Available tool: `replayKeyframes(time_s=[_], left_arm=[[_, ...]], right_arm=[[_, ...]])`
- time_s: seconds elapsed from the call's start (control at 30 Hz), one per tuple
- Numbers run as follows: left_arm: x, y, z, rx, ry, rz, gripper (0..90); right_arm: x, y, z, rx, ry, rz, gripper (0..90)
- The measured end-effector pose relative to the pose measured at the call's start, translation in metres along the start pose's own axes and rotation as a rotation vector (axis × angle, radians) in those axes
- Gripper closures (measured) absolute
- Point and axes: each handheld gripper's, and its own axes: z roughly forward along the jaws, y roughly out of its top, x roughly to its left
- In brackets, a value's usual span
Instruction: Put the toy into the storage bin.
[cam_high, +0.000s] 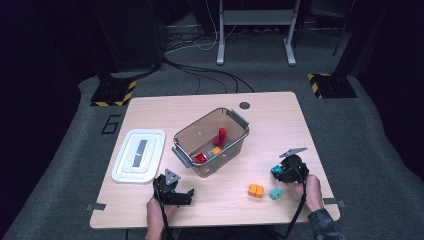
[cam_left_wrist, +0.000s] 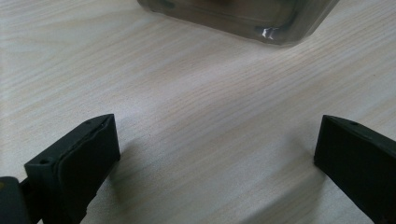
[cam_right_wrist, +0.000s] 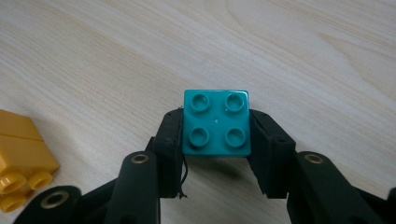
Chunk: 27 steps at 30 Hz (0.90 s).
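My right gripper (cam_right_wrist: 215, 140) is shut on a teal brick (cam_right_wrist: 216, 122), studs facing the camera, both pads pressed on its sides just above the wooden table (cam_right_wrist: 93, 56). From above, that gripper (cam_high: 279, 171) sits at the table's right with the teal brick (cam_high: 276, 169) at its tip. A second teal brick (cam_high: 275, 193) and an orange brick (cam_high: 256, 190) lie near the front edge; the orange brick (cam_right_wrist: 21, 161) also shows at the left in the right gripper view. My left gripper (cam_left_wrist: 215, 149) rests open on bare wood, seen from above at front left (cam_high: 186, 195).
A clear plastic bin (cam_high: 186, 137) stands mid-table holding red bricks (cam_high: 220, 136) and an orange one (cam_high: 216, 150); its corner (cam_left_wrist: 261, 23) is just ahead of the left gripper. Its white lid (cam_high: 139, 155) lies to the left. Cables and a stand sit on the floor behind.
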Motion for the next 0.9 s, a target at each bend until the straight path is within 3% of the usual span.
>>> replayKeyframes(time_s=[0.9], left_arm=[[0.0,0.0,0.0,0.001,0.0,0.0,0.0]], right_arm=[[0.004,0.062,-0.038,-0.126,0.058,-0.028,58.8]])
